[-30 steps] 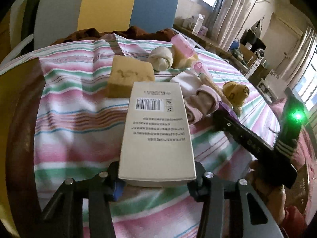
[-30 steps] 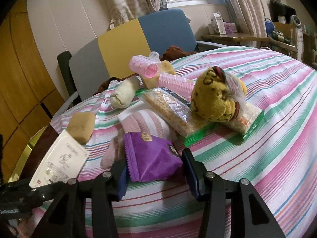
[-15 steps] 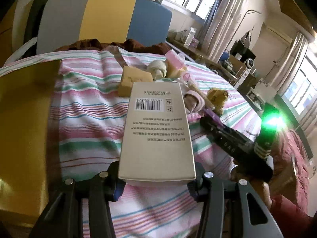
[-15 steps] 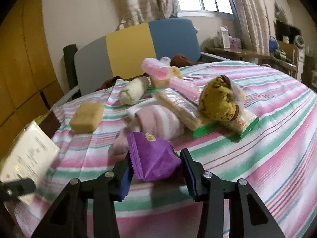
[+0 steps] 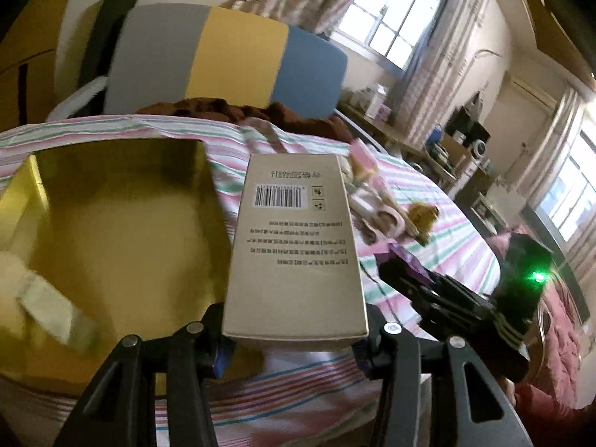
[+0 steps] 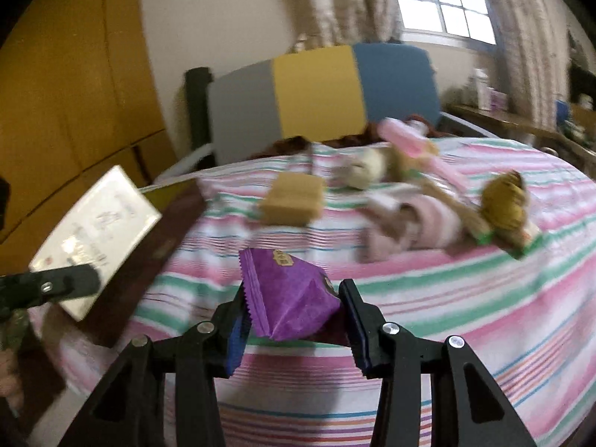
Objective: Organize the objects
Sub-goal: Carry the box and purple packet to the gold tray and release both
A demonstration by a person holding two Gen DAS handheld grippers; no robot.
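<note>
Only the left wrist view shows the gold open box (image 5: 111, 231) at left, where the left gripper (image 5: 294, 339) clamps a beige barcoded carton (image 5: 294, 246). Meanwhile the right gripper (image 6: 294, 320) pinches a purple foil packet (image 6: 287, 294) above the striped bedsheet (image 6: 465, 298), colour-block headboard (image 6: 316, 93) behind.

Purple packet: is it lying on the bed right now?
No, the purple packet is clamped between the jaws of the right gripper, held up off the striped bedsheet.
</note>
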